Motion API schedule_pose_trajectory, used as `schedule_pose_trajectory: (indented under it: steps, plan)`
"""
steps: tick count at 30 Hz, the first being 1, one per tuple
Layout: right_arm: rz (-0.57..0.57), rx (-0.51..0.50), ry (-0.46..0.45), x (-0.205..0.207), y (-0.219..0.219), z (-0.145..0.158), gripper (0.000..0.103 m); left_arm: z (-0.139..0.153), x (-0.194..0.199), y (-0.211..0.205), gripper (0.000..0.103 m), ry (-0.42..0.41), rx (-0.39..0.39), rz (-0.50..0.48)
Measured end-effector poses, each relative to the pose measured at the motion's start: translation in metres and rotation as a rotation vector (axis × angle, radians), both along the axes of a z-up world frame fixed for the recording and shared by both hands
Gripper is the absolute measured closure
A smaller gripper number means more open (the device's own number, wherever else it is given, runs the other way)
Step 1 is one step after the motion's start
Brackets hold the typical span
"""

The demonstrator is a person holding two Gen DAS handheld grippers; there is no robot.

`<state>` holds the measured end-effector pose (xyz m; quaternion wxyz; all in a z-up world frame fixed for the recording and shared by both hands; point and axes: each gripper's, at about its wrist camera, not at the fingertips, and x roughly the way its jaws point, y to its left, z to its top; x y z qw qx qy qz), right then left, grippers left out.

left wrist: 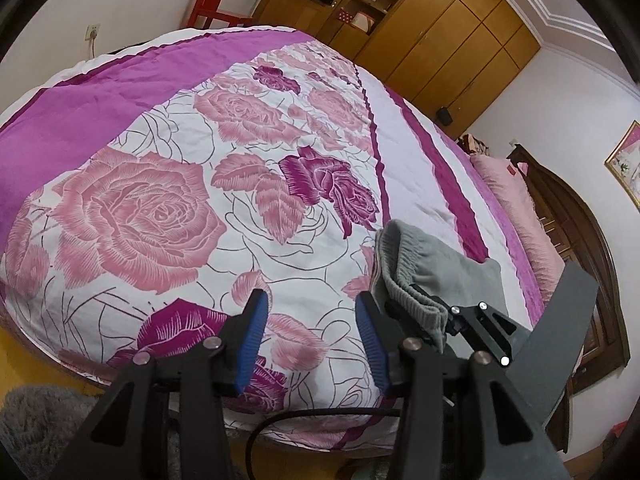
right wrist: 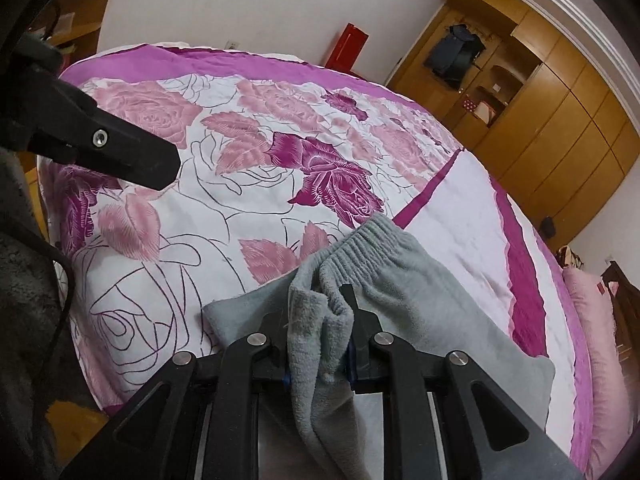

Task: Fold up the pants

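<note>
Grey fleece pants (right wrist: 420,300) with an elastic waistband lie on the near right part of the rose-print bedspread (right wrist: 200,200). My right gripper (right wrist: 316,312) is shut on a bunched fold of the cloth near the waistband, lifting it a little off the bed. In the left wrist view the pants (left wrist: 432,264) drape over that right gripper (left wrist: 448,312). My left gripper (left wrist: 312,300) hovers open above the bedspread (left wrist: 160,208), just left of the pants, with nothing between its blue pads. One of its black fingers (right wrist: 120,152) shows at the upper left of the right wrist view.
A pink pillow (left wrist: 516,216) and a dark wooden headboard (left wrist: 580,240) are at the right end of the bed. A wooden wardrobe (left wrist: 440,40) and a red chair (left wrist: 212,0) stand behind it. A grey rug (left wrist: 36,420) lies on the floor by the near edge.
</note>
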<state>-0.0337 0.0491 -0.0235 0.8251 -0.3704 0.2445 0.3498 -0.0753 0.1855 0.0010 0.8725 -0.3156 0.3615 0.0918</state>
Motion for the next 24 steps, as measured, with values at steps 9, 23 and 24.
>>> schedule_pose_trajectory:
  steps: [9, 23, 24]
  plan:
    - [0.15, 0.237, 0.218, -0.02, -0.005, 0.025, 0.068, 0.006, -0.006, 0.001, 0.055, -0.058, -0.022, -0.005]
    - [-0.11, 0.579, 0.441, 0.053, -0.129, 0.055, 0.068, 0.051, 0.032, -0.065, 0.049, -0.108, 0.108, -0.156]
    - [-0.136, 0.596, 0.445, 0.059, -0.144, 0.056, 0.068, 0.054, 0.039, -0.074, 0.049, -0.109, 0.118, -0.175]
